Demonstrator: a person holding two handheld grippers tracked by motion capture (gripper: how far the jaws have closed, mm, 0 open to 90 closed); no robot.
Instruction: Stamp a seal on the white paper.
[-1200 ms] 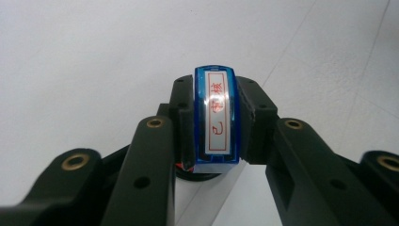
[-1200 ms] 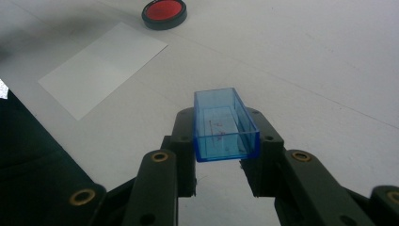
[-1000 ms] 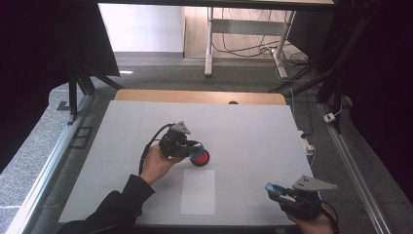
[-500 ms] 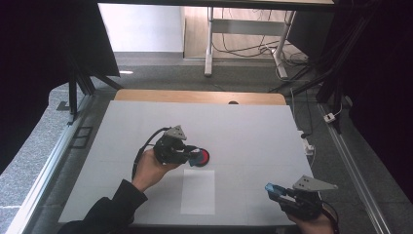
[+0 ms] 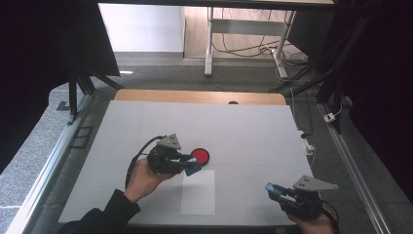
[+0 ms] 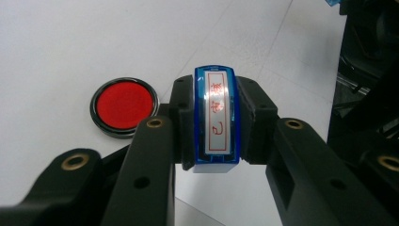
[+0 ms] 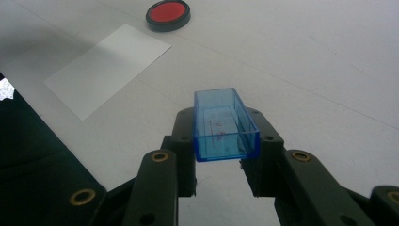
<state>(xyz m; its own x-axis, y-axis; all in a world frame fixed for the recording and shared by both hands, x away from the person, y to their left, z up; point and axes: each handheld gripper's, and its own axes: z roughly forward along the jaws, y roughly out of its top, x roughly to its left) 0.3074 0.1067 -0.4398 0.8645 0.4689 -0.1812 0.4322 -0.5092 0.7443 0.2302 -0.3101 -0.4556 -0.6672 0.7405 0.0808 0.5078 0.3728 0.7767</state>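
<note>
While the stamp (image 6: 216, 120) is pinched between the jaws of the left gripper (image 5: 187, 165), its blue cap (image 7: 225, 125) is clamped separately in the right gripper (image 5: 277, 191), so the uncapping is judged to be done. In the left gripper view the stamp's labelled back is turned toward the camera, with red characters seen on a white strip inside a blue frame. It is carried just beside the round red ink pad (image 5: 200, 155), near the far edge of the white sheet of paper (image 5: 198, 191); whether the face has been inked cannot be told. The sheet looks blank, so the pressing of a mark onto the paper is taken as not yet done, and after it the recapping and the setting down.

The right gripper is held near the person's edge of the table, well apart from the pad and the paper, with the open hollow of the cap turned upward.

The work is laid out on a pale grey table top (image 5: 253, 131), matt and bare apart from these things, with a wooden strip (image 5: 195, 96) at its far edge. Dark curtains are hung at both sides, metal rails (image 5: 353, 170) are run along the table, and beyond it a grey floor, a desk frame (image 5: 209, 44) and loose cables (image 5: 243, 48) are seen.
</note>
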